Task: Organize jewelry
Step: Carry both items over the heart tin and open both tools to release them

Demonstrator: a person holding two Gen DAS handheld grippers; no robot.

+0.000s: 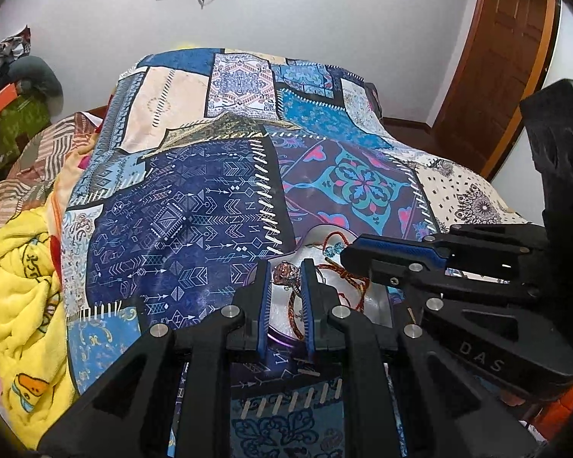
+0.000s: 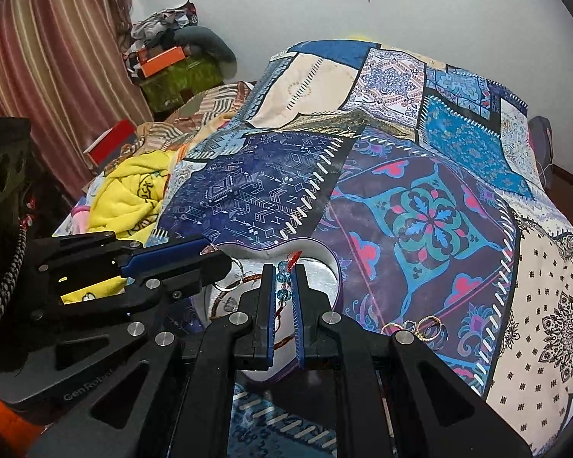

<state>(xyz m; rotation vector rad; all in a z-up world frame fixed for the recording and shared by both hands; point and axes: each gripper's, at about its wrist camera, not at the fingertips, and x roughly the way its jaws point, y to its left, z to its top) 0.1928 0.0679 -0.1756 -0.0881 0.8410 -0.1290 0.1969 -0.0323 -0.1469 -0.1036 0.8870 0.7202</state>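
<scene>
Silver-white heart-shaped dish with a purple rim sits on the patchwork bedspread; both grippers work over it.

Left gripper: jaws narrowed around a multicoloured bead or pendant on a braided red-brown cord. Pads look close to it on both sides, but contact isn't clear, so I can't tell whether it's clamped. Cord trails down over the dish interior between the fingers.

Right gripper: jaws nearly together, clenched on a strand of clear blue beads; a red thread end sticks out at the strand's 12 o'clock. Strand hangs above the dish.

In the left wrist view the right gripper comes in from 3 o'clock, tips over the far half of the dish. In the right wrist view the left gripper comes in from 9 o'clock, tips at the dish's left lobe beside a thin metal ring.

More in the dish: brown braided cord looped on the floor.

Outside the dish, at its 4 o'clock in the right wrist view: small cluster of gold-tone rings on the bedspread, apart from the rim.

Yellow blanket bunched at 9 o'clock, well apart from the dish.
</scene>
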